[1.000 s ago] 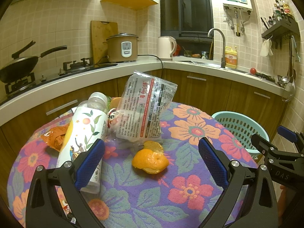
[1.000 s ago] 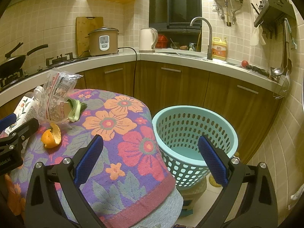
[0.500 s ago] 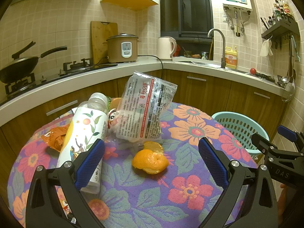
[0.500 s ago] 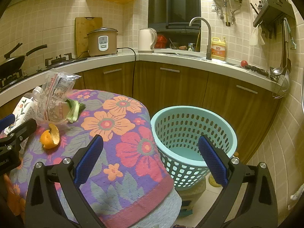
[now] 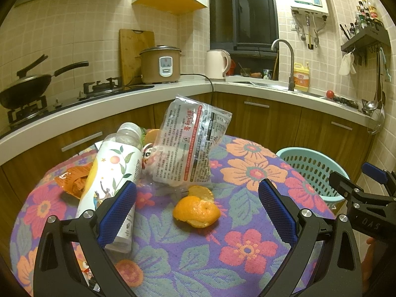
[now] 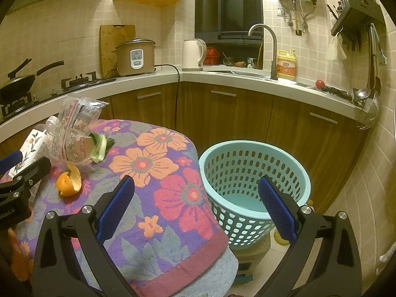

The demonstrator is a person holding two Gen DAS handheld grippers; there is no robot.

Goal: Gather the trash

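Trash lies on a round table with a flowered cloth (image 5: pixel 242 247): an orange peel (image 5: pixel 196 210), a crumpled plastic food bag (image 5: pixel 190 146), a plastic bottle (image 5: pixel 109 180) on its side, and an orange wrapper (image 5: pixel 71 178). A green vegetable scrap (image 6: pixel 99 148) shows beside the bag. My left gripper (image 5: pixel 196 210) is open, just short of the peel, its jaws either side of it. My right gripper (image 6: pixel 195 210) is open and empty over the table's right edge, next to a turquoise basket (image 6: pixel 255 175) on the floor.
A kitchen counter (image 5: pixel 247 86) curves behind the table with a wok (image 5: pixel 24 86), rice cooker (image 5: pixel 160 64), kettle (image 5: pixel 217 64) and sink tap (image 5: pixel 284 61). Wooden cabinets (image 6: pixel 247 118) stand close behind the basket. The right gripper's body (image 5: pixel 366 208) shows at the left view's right edge.
The right wrist view has shifted slightly left, so the basket sits a little more to the left. The left gripper and the trash have hardly moved.
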